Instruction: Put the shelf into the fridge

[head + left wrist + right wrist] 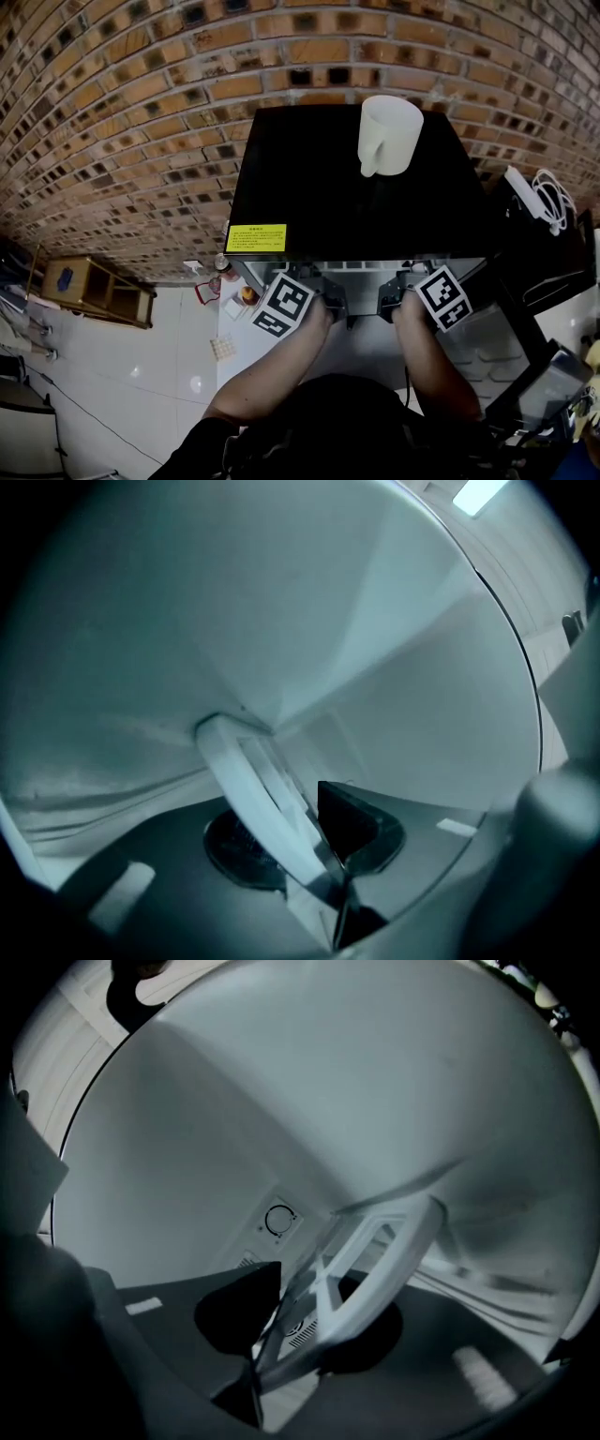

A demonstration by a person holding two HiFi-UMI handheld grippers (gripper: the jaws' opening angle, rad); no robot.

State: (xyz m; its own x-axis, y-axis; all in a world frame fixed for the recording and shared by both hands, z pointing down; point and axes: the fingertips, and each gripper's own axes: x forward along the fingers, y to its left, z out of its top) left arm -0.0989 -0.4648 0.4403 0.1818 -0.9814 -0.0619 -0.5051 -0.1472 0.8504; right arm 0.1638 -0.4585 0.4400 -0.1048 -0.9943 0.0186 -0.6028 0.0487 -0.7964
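**Position.** Within the pale cavity of the black box-shaped mini fridge point(309, 178): clear shelf with a white plastic frame point(253, 780), carried by its near rim. Clenched on that white frame at one side by the left hand-held gripper point(300, 844), and at the other by the right hand-held gripper point(305, 1327). Both pointed level into the open front.

**Risks, as judged.**
- Liable to jam or scrape the pale liner wall point(281, 621) if pushed in skewed, one side ahead of the other.
- Liable to drop at the back if slid past the side ledges rather than onto them.
- Narrow purchase on a thin rim, so likely to pivot between the pads under the weight of the far edge.
- Possible knock against the round thermostat dial point(279, 1220) on the liner, close to the shelf's far corner in the right gripper view.
- Any jolt to the cabinet apt to unsettle the white handled mug point(389, 136) standing on top.

**Hidden or unclear.**
- In the head view, only the square-marked cubes point(284, 307) and the forearms point(281, 366) on show, with jaws and shelf lost beneath the fridge top.
- Shelf's full outline in neither gripper view.
- Clear panel hard to separate from the liner behind.
- Side ledges not made out.
- Cannot be told whether seated on any support or hanging free.
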